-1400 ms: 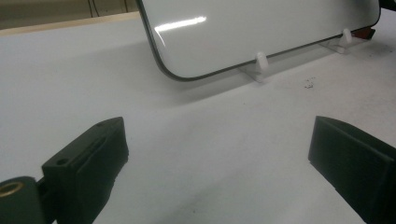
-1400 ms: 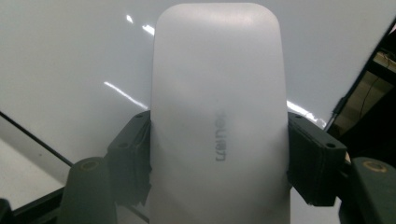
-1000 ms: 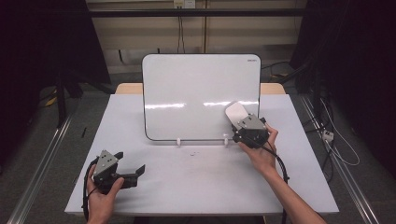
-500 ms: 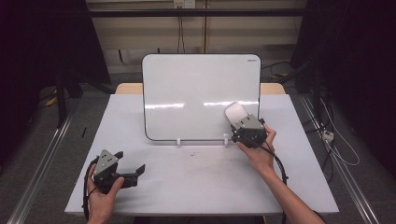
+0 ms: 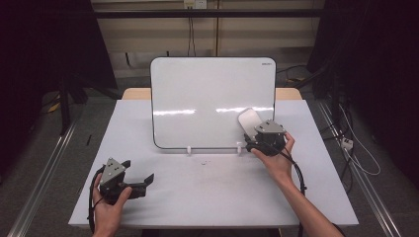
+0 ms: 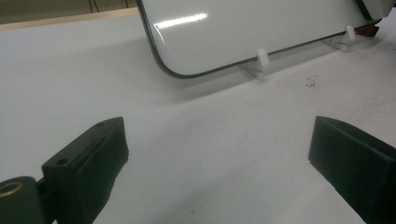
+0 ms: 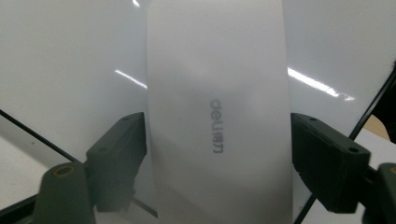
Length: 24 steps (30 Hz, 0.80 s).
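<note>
The left gripper (image 5: 141,181) is resting low over the white tabletop (image 5: 217,197), jaws spread and empty. The right gripper (image 7: 217,154), jaws just opening, is flanking the white oblong plastic eraser (image 7: 217,93) lying against the glossy upright whiteboard (image 5: 197,94).

The whiteboard eraser (image 7: 217,112) is a white, oblong block with rounded corners and grey "deli" lettering on its back. It lies flat against the lower right area of the whiteboard (image 5: 197,94), long axis slightly tilted from vertical, just above the whiteboard's bottom edge.
</note>
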Tool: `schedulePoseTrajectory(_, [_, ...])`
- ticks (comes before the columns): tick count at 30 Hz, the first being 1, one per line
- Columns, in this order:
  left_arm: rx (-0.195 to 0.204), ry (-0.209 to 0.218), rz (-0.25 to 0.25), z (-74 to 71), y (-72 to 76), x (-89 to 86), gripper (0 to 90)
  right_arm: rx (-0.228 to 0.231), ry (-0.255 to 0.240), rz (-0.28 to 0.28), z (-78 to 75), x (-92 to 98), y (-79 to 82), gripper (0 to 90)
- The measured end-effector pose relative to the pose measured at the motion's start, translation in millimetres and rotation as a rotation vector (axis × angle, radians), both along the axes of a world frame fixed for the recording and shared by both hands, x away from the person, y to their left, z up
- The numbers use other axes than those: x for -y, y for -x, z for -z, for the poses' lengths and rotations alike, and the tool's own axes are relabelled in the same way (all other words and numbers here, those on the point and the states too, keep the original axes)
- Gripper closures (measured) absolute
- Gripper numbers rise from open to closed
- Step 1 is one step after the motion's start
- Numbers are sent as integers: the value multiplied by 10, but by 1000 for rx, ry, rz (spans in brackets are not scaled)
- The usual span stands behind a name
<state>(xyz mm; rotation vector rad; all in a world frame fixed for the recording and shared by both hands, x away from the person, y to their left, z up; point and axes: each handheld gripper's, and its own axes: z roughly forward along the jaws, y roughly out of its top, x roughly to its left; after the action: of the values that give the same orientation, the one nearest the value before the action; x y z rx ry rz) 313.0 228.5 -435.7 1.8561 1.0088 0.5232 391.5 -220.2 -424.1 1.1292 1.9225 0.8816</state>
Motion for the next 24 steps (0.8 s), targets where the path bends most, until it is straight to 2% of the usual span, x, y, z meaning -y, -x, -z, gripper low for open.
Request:
schedulePoseTrajectory(8, [0,-1,3,6,1,-18,45,-15,-67,-28,-53,26,27,51])
schedulePoseTrajectory(14, [7,-8,11,-5,8,-21,45,-20,-114,-45,-120,77,67,44])
schedulePoseTrajectory(18, [11,-13,3,-7,0,-10,48,-20,-104,-8,-157,128,136,55])
schedulePoseTrajectory(22, [19,-12,4,-12,-16,12,48,-26,-158,-21,-161,227,236,55])
schedulePoseTrajectory(24, [19,-6,1,-13,-22,22,48,-36,-159,-20,-151,276,285,55])
